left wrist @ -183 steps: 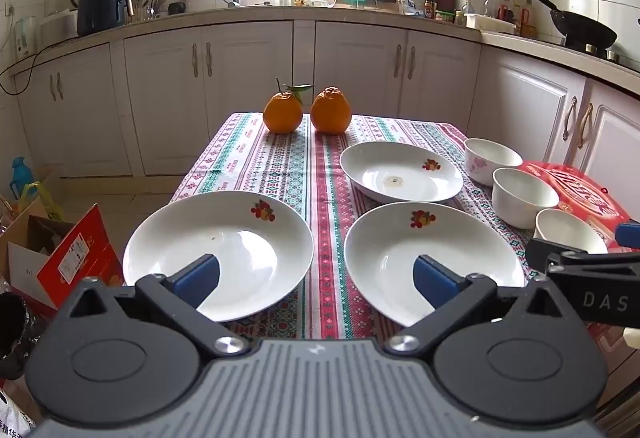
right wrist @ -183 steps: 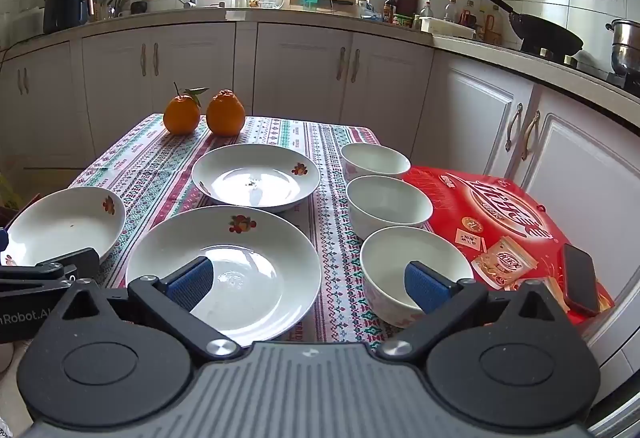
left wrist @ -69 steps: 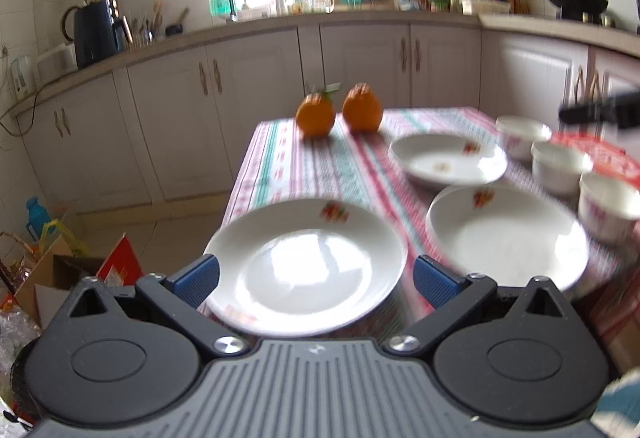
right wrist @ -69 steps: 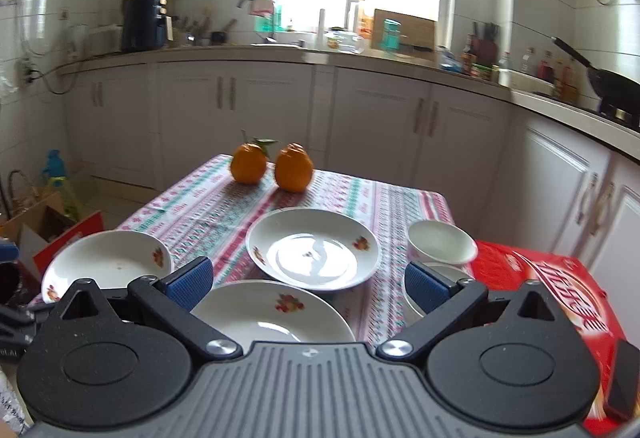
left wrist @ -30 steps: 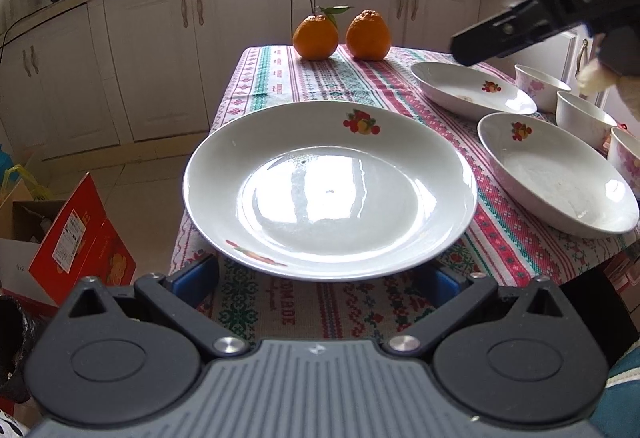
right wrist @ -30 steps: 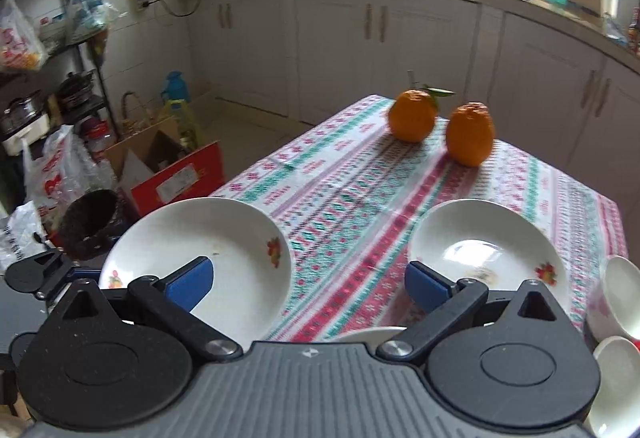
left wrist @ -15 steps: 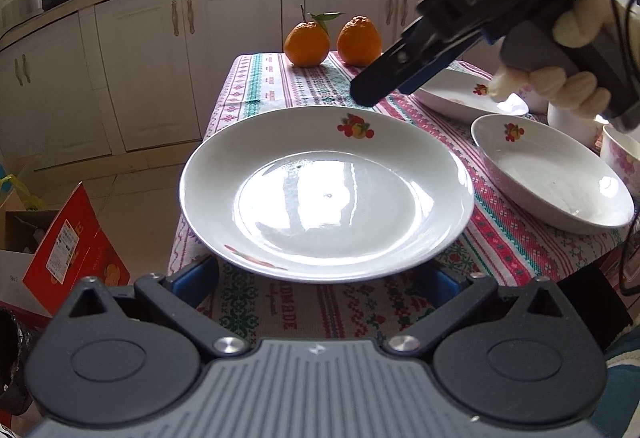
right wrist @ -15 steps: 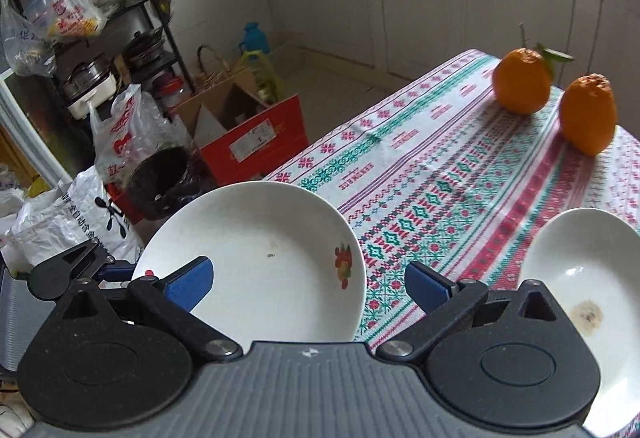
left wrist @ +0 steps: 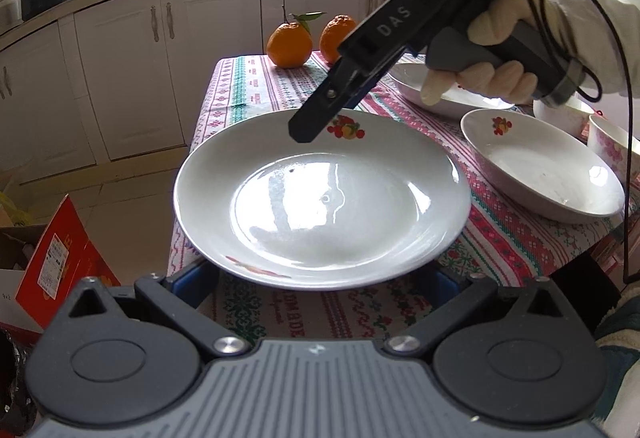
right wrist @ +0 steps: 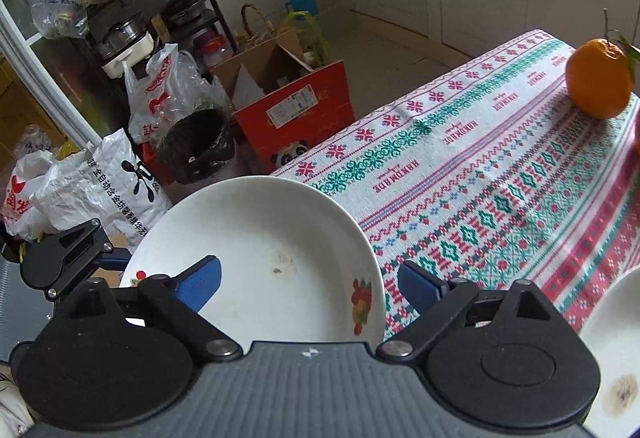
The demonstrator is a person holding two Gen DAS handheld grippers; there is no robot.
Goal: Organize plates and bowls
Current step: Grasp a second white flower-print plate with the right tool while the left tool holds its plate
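Observation:
A white plate [left wrist: 320, 198] with a fruit decal sits at the table's near left corner and sticks out over the edge. My left gripper [left wrist: 318, 282] is open, its fingers low under the plate's near rim, which hides most of the blue pads. My right gripper [right wrist: 310, 282] points down at the same plate [right wrist: 272, 250]. Its jaws are closing with the plate's far rim between them, one pad over the inside and one over the cloth, neither pressing. In the left wrist view a gloved hand [left wrist: 480, 50] holds the right gripper [left wrist: 310, 128] above the decal.
A second plate [left wrist: 540, 174] and a third plate [left wrist: 440, 94] lie to the right, with bowls [left wrist: 608, 146] beyond. Two oranges [left wrist: 290, 44] stand at the table's far end. On the floor to the left are a red box [right wrist: 296, 114], a black bin [right wrist: 200, 146] and bags.
The right gripper has come down and over towards the near left plate, and its jaws have narrowed around the far rim. The left gripper and the plate have stayed put.

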